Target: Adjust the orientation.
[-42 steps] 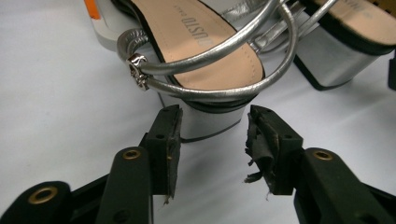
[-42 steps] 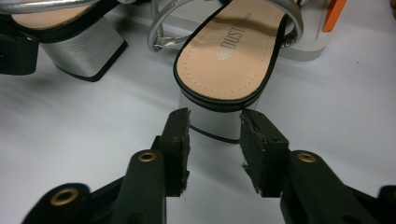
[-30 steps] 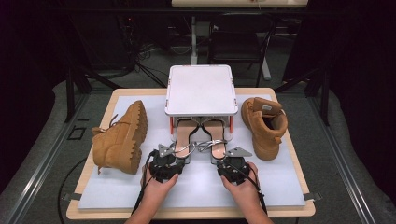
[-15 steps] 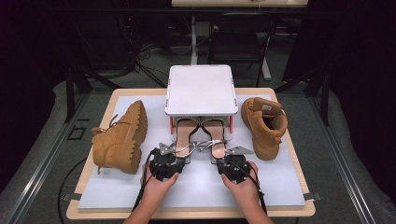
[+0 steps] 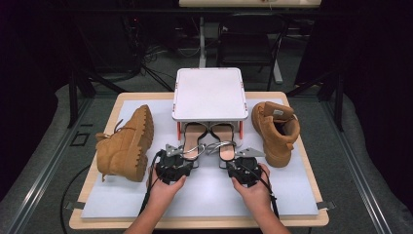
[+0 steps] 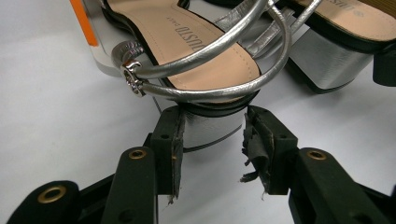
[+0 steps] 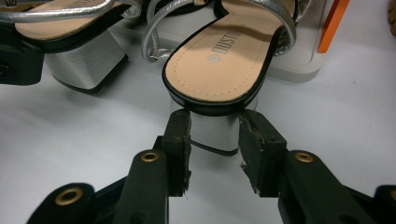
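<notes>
Jaws first: your left gripper (image 6: 212,154) has its jaws set either side of the silver block heel of the left sandal (image 6: 196,60). The left pad looks against the heel; the right pad I can't call as touching. Your right gripper (image 7: 215,149) has just been closing its jaws, with the heel of the right sandal (image 7: 224,60) between them; both pads look on it or a hair off.

Both sandals sit heels toward you, toes under the white rack (image 5: 209,93), which is my landmark. One tan boot (image 5: 124,146) lies on its side left of the rack, the other boot (image 5: 275,131) stands right of it.

Risks:
- The heels are smooth and glossy and the pad rubber is torn, so a heel could slip out if you lift on a light pinch.
- The silver straps (image 6: 210,88) loop across toward the other sandal. Pull one out and it may drag its mate.
- Toes could catch the rack's orange legs (image 6: 84,23).

The gripper views give you pad contact and strap tangle. The high view gives you the rack, boots and counter (image 5: 214,195) layout.
</notes>
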The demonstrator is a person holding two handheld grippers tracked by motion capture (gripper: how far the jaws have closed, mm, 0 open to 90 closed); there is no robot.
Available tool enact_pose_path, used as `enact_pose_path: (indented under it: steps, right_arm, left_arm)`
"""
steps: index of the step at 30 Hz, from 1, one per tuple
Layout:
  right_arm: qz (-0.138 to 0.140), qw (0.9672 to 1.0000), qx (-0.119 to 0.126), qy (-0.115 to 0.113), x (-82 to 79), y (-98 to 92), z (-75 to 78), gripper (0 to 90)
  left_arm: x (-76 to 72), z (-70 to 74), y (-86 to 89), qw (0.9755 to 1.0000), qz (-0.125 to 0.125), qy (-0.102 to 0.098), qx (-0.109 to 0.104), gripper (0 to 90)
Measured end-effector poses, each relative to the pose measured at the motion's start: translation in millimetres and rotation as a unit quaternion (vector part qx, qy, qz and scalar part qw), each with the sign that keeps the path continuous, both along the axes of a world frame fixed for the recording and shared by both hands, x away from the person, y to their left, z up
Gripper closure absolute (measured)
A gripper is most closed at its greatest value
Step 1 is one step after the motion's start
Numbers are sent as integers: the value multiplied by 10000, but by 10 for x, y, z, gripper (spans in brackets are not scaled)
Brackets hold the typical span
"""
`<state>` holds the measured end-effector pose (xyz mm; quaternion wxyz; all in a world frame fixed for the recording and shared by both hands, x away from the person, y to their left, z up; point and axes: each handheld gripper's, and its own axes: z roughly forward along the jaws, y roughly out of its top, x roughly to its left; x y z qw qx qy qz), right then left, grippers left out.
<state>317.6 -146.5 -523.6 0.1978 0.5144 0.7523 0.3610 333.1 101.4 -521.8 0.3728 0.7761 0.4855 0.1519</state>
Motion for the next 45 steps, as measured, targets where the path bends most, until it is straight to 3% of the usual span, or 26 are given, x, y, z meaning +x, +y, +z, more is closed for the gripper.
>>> enact_pose_path:
  steps: [24,45]
  right_arm:
    - [-48,9998,-207,-45,363,25,69,645]
    - [-97,9994,-317,-118,621,42,91,647]
  left_arm:
    - [431,75,-105,9998,154,102,-35,595]
    - [670,65,-135,9997,221,116,24,600]
